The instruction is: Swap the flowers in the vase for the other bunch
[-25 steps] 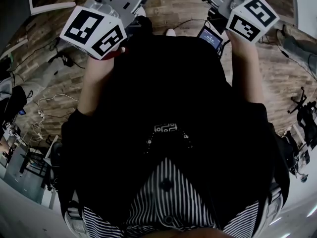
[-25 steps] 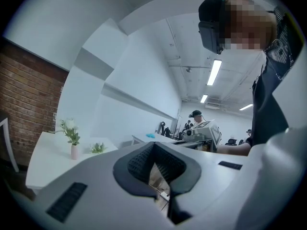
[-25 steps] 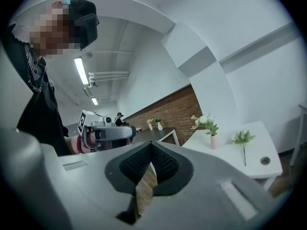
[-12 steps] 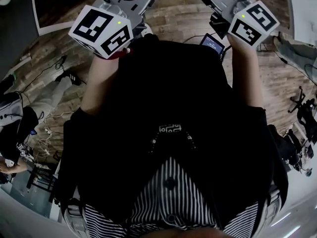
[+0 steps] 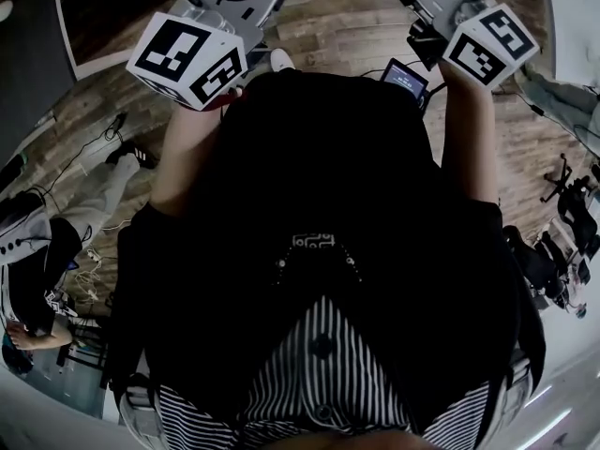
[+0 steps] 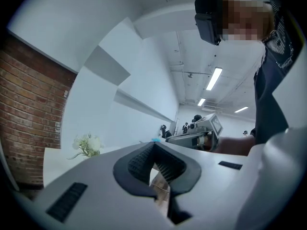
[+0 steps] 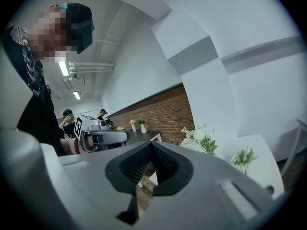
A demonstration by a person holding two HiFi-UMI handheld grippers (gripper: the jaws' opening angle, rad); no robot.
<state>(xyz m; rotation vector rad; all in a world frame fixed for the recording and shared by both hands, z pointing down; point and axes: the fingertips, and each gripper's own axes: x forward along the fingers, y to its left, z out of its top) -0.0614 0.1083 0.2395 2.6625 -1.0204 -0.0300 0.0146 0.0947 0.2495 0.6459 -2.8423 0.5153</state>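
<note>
My left gripper (image 6: 154,164) is shut with nothing between its pads and points level across the room. A bunch of white flowers (image 6: 87,144) stands on a white table (image 6: 57,159) to its left, well ahead. My right gripper (image 7: 151,164) is shut and empty too. Ahead of it on a white table (image 7: 261,162) stand a larger white bunch (image 7: 201,138) and a smaller green-and-white bunch (image 7: 243,159). No vase shows clearly under either. In the head view only the two marker cubes (image 5: 187,59) (image 5: 492,45) and the gripper bodies show, held out before my dark torso.
A brick wall (image 7: 163,114) runs behind a dark table with two small vases (image 7: 137,126). Other people stand far back (image 6: 194,121). On the wooden floor (image 5: 328,26) lie cables; a seated person (image 5: 56,242) is at the left, chairs (image 5: 577,204) at the right.
The floor and the people on it have slid across the head view as I walk. Both grippers stay held out in front, their cubes in almost the same place.
</note>
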